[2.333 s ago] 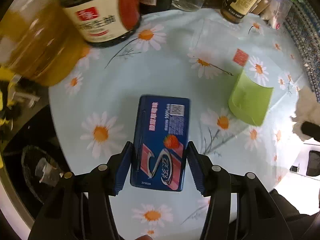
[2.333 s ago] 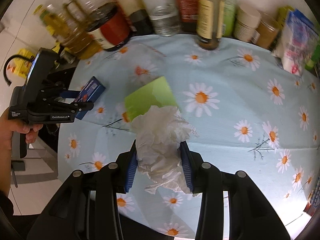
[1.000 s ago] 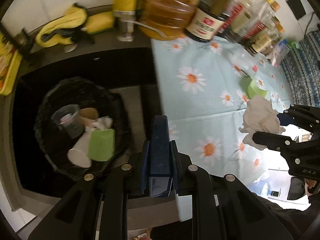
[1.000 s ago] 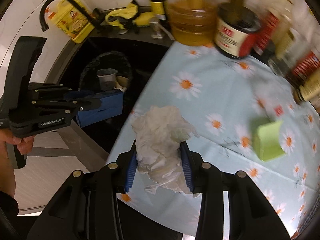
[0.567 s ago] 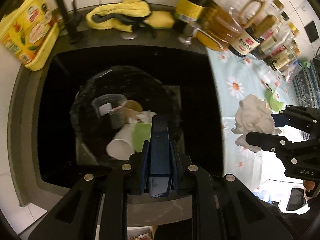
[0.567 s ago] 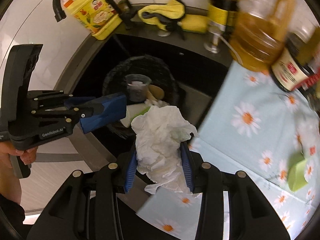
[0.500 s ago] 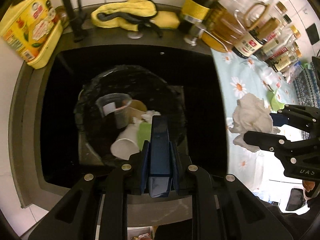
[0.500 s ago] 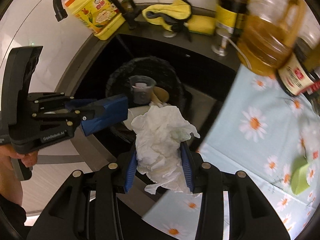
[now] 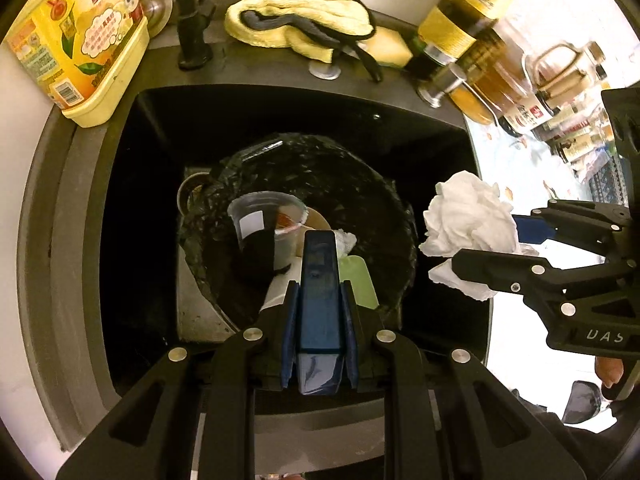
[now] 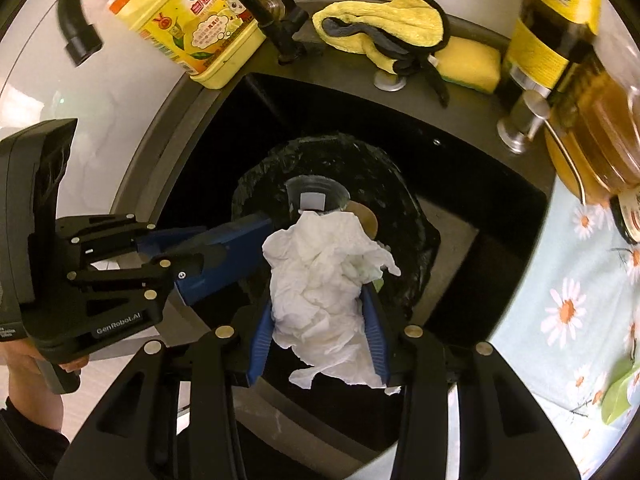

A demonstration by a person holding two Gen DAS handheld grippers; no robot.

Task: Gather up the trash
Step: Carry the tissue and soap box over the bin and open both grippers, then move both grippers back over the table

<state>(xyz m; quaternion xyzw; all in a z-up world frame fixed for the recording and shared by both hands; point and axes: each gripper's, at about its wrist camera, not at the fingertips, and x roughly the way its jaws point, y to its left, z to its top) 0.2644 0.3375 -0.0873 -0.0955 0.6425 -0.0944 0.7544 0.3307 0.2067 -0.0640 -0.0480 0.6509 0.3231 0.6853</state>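
Between left tongs (image 9: 319, 300), blue box (image 9: 319, 280).

We look steeply down from both wrist cameras, close above the sink (image 9: 120, 208). Both views share the black-lined bin (image 9: 360, 184) (image 10: 404, 216) and the yellow cloth (image 9: 296, 24) (image 10: 376, 20); each sees the other tool from the side.

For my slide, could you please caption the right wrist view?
Right gripper holds crumpled tissue above bag-lined bin in sink; left gripper brings blue box.
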